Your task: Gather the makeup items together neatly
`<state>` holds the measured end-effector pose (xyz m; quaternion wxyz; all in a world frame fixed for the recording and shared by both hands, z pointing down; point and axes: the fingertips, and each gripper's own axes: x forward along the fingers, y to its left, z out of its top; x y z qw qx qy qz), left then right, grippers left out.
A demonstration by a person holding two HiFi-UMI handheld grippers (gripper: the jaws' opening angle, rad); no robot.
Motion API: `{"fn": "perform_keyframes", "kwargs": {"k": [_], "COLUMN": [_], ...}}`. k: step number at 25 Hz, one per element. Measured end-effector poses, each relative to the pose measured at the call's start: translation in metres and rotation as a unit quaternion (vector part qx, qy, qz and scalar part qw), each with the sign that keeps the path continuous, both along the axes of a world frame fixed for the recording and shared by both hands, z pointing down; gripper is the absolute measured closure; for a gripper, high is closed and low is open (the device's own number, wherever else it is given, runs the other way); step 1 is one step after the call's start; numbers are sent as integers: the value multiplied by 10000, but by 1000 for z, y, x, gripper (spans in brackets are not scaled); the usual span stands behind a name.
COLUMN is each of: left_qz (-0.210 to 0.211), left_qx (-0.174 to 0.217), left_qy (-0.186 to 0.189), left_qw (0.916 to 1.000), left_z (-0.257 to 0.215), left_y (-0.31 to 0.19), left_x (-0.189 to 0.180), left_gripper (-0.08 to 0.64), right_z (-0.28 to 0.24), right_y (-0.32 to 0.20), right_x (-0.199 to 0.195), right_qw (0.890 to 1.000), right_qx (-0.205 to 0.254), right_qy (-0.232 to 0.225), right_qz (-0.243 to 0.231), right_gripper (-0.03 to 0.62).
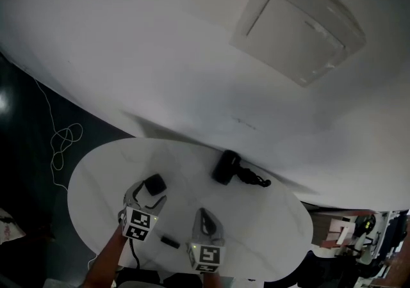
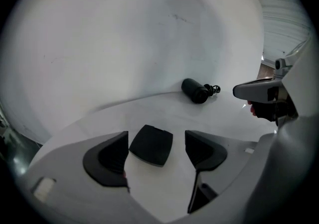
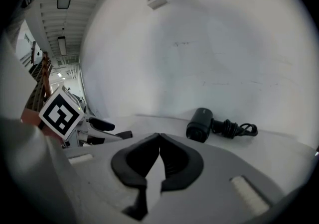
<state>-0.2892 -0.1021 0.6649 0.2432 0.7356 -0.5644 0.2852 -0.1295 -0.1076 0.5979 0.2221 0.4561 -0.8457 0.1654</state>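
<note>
Head view, left gripper: the jaws are held wide apart low over the white table, and a black square compact is seen between their tips.
Head view, right gripper: the jaws are drawn together and nothing is held.
Head view, other items: a small black stick is laid between the two gripper bodies. A black cylindrical item with a coiled cord is placed beyond the right gripper's tip, well apart.
Left gripper view, jaws: the compact is laid flat between the pads with a gap at each side, and neither pad is touched.
Left gripper view, compact: a dark matte surface and rounded corners are shown, with one corner turned toward the camera.
Left gripper view, beyond: the cylindrical item is seen ahead and to the right.
Right gripper view, jaws: the pads are pressed tip to tip, with nothing between them.
Right gripper view, ahead: the cylinder's round end is turned toward the jaws, slightly right.
Shown only from the head: the stick.
</note>
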Motion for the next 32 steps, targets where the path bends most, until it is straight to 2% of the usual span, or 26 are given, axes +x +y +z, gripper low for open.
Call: {"fn": "perform_keyframes", "kwargs": {"k": [8,16,23,32], "left_qz": [-21,278,352,191], "left_qx": [-317,-465,-399,-298], "left_qy": [-29,-104,-131,-10], "left_qw": [9995,9985,9985,9994], "left_z": [30,42,42,35], "left_y": [-5,-5,-5,-5], "left_x": [-11,-8,-12,-12], "left_gripper": [212,212,215,221], "right_z": [17,23,22,18], "right_y": [2,3,6,4], "right_x": [-1,4,4,20], "right_qw": [9998,9994,9994,9990], "right_qx": [-145,-247,-240,-183], "right_qy": [139,215,228,289], "right_qz": [-51,92,120,298], "right_gripper": [588,588,588,588]}}
